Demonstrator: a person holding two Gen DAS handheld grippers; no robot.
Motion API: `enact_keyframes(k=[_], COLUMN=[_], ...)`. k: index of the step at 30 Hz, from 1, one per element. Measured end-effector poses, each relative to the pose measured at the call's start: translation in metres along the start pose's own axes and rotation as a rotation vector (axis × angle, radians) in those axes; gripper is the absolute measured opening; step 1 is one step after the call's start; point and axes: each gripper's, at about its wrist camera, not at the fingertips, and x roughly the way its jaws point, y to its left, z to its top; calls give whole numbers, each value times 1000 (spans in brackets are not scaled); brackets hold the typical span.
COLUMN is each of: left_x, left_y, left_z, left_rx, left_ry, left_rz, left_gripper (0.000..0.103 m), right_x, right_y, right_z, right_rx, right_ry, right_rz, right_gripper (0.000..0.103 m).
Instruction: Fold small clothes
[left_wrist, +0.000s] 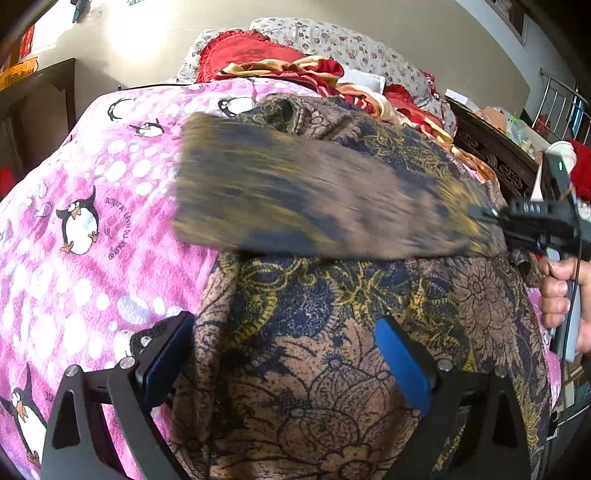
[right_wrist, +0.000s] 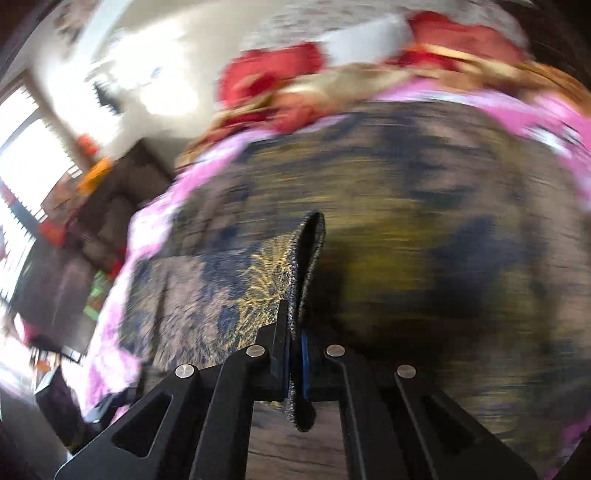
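Pink penguin blanket (left_wrist: 74, 229) under patterned garment (left_wrist: 314, 332), its seemingly lifted edge pinched in right claw (right_wrist: 294, 354).

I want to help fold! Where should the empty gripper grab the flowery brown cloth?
Pinch the brown floral garment at its left edge, where it meets the pink penguin blanket, coming from the left. That edge lies free beside the open left gripper; the right gripper already clamps a sleeve.
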Motion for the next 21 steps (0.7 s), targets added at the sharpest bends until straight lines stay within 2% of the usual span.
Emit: enact_keyframes(k=[4,10,15,19,21], left_x=[1,2,3,1,-10], left_y=[-1,-2,-4,-5,-4], left_z=[0,0,1,7,20], left_rx=[5,13,19,17,2], left_ry=[3,7,11,21,-21], left_rz=[7,16,19,16,3], left_gripper=[99,99,99,99,99], right_x=[-26,-53,-42,-31,-32], right_y=[-60,-93,-81,-67,-57], right_z=[-3,-6,-16,-17,-14], right_rx=[90,109,86,-6,-46], right_ry=[1,-44,-22,7,19], right_rz=[-89,-153,-204,-311,-335], right_gripper=[4,4,4,4,5])
